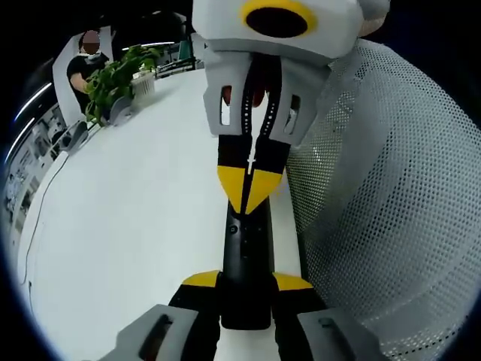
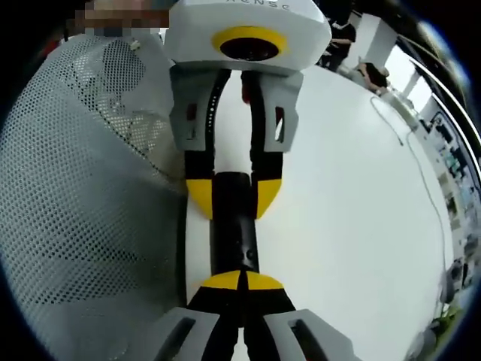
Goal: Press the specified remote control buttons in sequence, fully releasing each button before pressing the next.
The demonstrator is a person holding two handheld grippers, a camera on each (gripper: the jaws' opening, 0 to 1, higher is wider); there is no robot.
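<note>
Left gripper [image 1: 245, 289] clamps the remote [image 1: 245, 248] over the table [image 1: 135, 226] edge; right gripper [image 2: 242, 280], jaws shut, tip seemingly on a button: push straight down, then lift fully clear.

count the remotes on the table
1. A black remote lies on the white table beside the mesh chair back, clamped at one end by the left tool, the closed right tool on it.
</note>
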